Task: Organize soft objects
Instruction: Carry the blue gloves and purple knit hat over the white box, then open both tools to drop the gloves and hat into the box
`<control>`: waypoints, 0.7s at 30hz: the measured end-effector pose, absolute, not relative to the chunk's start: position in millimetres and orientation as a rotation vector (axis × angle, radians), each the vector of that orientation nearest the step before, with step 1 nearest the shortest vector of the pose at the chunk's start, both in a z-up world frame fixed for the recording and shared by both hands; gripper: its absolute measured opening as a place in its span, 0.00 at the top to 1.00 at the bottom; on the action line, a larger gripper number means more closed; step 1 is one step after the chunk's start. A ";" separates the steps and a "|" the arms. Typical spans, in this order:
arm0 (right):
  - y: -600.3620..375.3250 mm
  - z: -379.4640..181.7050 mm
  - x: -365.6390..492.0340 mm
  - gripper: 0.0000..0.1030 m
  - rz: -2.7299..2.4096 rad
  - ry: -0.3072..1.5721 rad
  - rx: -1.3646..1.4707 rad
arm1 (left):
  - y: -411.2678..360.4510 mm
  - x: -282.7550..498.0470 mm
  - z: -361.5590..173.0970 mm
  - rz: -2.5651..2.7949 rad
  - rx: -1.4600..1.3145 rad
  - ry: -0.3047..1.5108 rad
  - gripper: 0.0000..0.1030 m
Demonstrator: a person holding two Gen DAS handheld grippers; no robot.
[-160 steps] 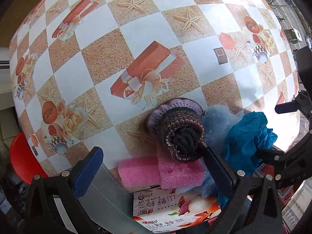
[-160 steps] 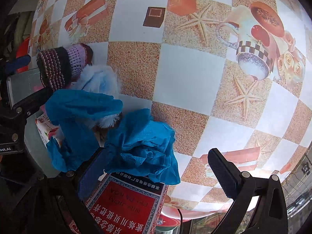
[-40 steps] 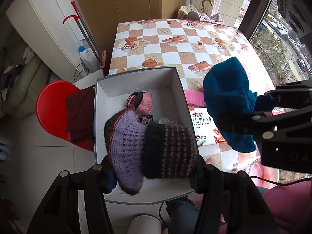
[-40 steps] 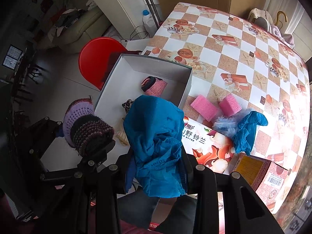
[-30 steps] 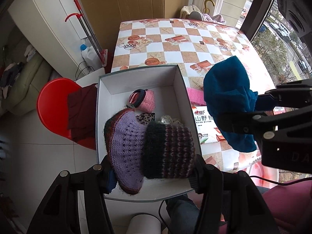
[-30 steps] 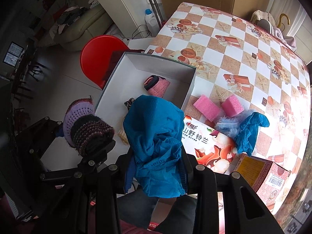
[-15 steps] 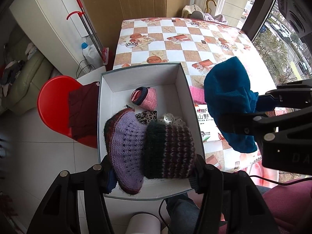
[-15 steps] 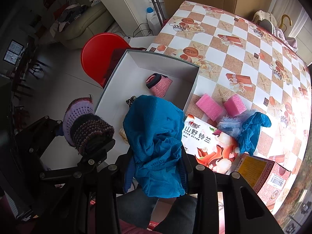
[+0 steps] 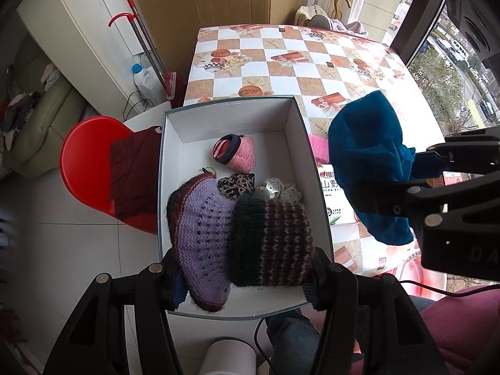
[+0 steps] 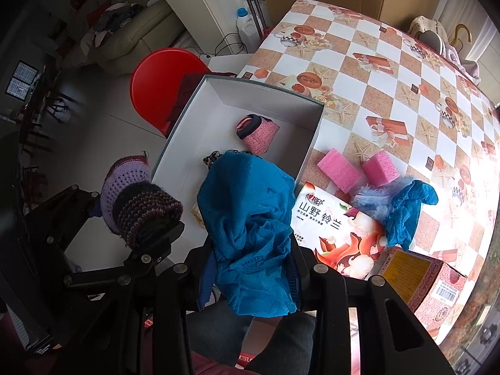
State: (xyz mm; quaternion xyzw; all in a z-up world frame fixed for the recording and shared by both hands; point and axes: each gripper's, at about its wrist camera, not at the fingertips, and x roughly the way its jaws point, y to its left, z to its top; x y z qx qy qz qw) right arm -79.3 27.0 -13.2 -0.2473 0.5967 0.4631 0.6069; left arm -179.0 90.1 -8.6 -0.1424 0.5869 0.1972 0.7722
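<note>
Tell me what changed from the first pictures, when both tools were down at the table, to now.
The left tool took hold of the purple striped knitted hat and lifted it over the white cardboard box. The right tool likewise gripped and raised the crumpled blue cloth. The two pink foam sponges and the second blue cloth stayed on the checkered table.

Checkered table [image 10: 353, 93], 2 pink sponges [image 10: 339, 169], printed carton [image 10: 337, 231], blue cloth [image 10: 406, 215], red box [image 10: 431, 284]
</note>
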 end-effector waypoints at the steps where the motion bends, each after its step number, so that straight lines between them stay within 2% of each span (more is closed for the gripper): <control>1: 27.3 -13.6 -79.3 0.62 1.071 1.381 -0.572 | 90.3 -178.9 -8.8 0.428 -0.309 1.273 0.40; 21: 36.8 -26.0 -86.3 0.62 1.088 1.415 -0.609 | 92.7 -183.5 -18.5 0.432 -0.333 1.314 0.40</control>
